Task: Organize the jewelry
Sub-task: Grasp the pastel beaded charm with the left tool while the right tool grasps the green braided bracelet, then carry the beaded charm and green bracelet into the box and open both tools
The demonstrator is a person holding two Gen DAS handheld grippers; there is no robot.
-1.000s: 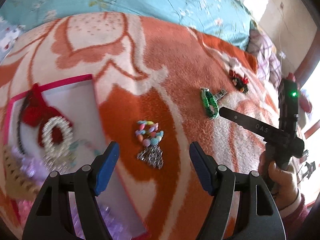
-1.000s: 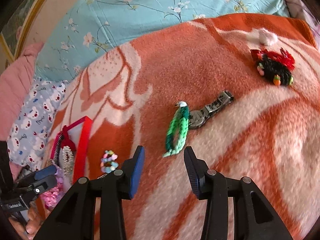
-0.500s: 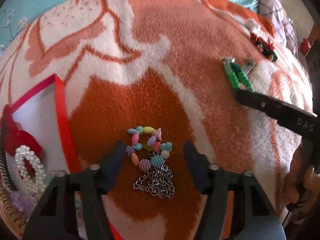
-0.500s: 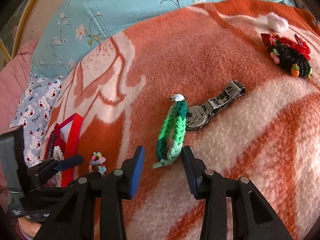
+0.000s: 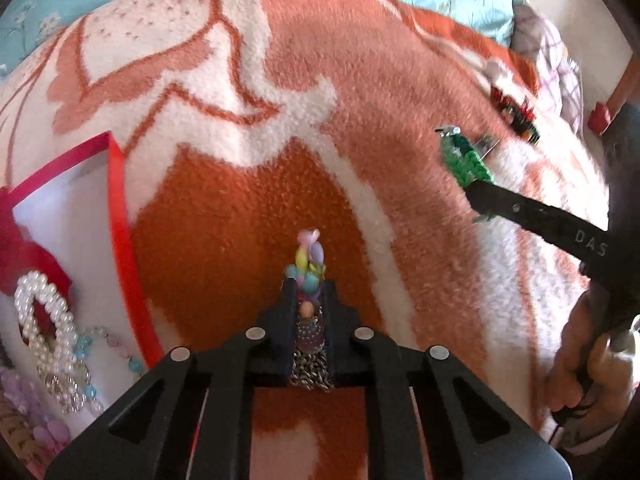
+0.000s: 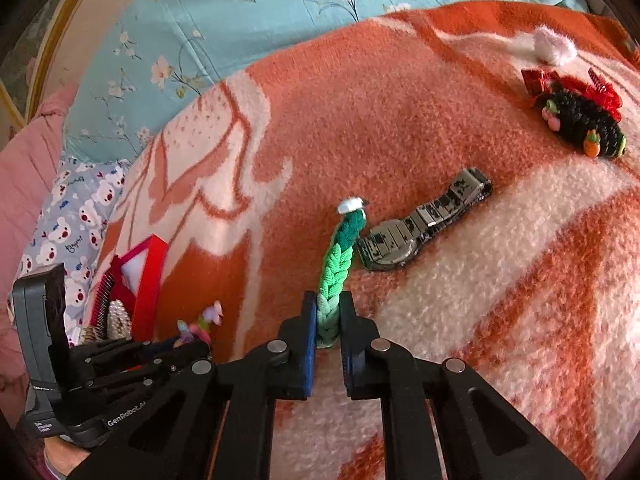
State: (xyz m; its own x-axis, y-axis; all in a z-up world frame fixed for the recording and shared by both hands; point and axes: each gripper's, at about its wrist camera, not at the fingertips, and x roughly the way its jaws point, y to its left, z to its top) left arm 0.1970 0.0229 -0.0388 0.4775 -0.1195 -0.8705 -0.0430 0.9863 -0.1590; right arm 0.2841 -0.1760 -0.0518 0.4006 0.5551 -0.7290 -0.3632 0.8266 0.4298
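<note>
Both grippers are clamped now, each with jaws that have just been closing onto a piece. Left gripper [image 5: 307,300] is shut on the bead bracelet [image 5: 307,264]: pastel beads stick out past the fingertips, silver chain [image 5: 311,372] bunched between the fingers nearer the camera. It sits on the dark orange patch of the blanket [image 5: 360,80], just right of the red tray [image 5: 120,216].

Right gripper [image 6: 328,320] is pinched on the near end of the green braid [image 6: 338,264]. I see the braid running away from the pads toward its white clasp, still lying on the blanket. Watch [image 6: 420,224] lies just right of the braid, touching or nearly so at the far end; I can't tell which. Black and red hair tie [image 6: 580,120] is well apart, far right, with a white fluff ball [image 6: 554,48] beyond it.

Tray already holds a pearl loop [image 5: 44,320], something red, and some pastel bits at the near left edge; details there are blurred. From the left wrist I also see the right gripper's finger over the braid, and the hand [image 5: 588,360] holding it at the right edge.

Blue floral bedding [image 6: 280,12] behind the blanket.
</note>
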